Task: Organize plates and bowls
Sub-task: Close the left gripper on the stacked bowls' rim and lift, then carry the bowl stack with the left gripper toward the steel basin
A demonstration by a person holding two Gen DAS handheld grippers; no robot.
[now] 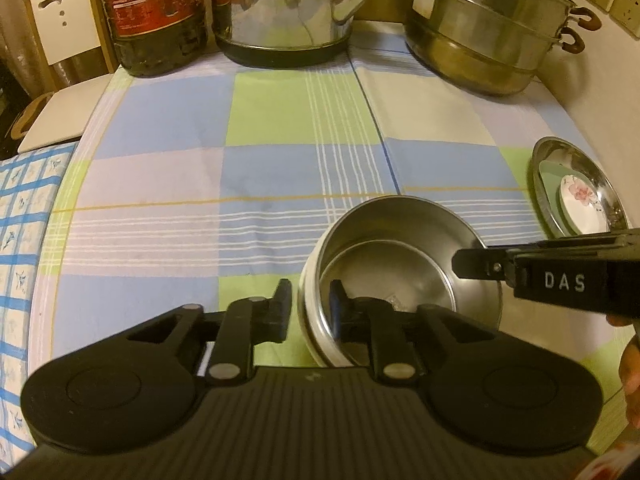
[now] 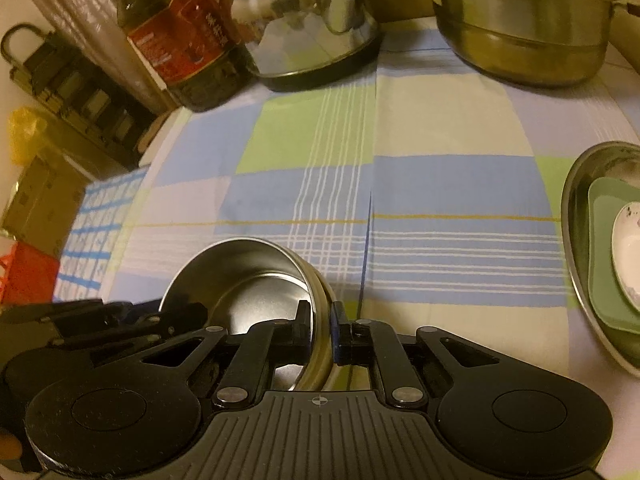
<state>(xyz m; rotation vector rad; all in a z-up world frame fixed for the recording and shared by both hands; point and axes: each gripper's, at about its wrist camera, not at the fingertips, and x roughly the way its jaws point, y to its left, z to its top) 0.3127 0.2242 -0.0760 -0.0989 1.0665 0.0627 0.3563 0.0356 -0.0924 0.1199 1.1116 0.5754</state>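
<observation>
Both grippers held the steel bowl [image 1: 400, 276] at once: the left gripper [image 1: 310, 312] pinched its near-left rim, the right gripper [image 2: 320, 328] clamped the opposite rim. The bowl sat low over the checked cloth [image 1: 240, 160], left of the plate stack [image 1: 576, 188]. Seemingly mid-carry; next, one gripper should release.

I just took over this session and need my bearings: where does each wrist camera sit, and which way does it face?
Left wrist: behind the left claw, facing across the checked tablecloth toward the kettle; its fingers straddle the steel bowl rim; the right claw enters from the right.
Right wrist: behind the right claw, same heading; it pinches the bowl's opposite rim; the left claw shows at left.
Shared: bowl, kettle, steamer pot, oil bottle, steel plate stack.
</observation>
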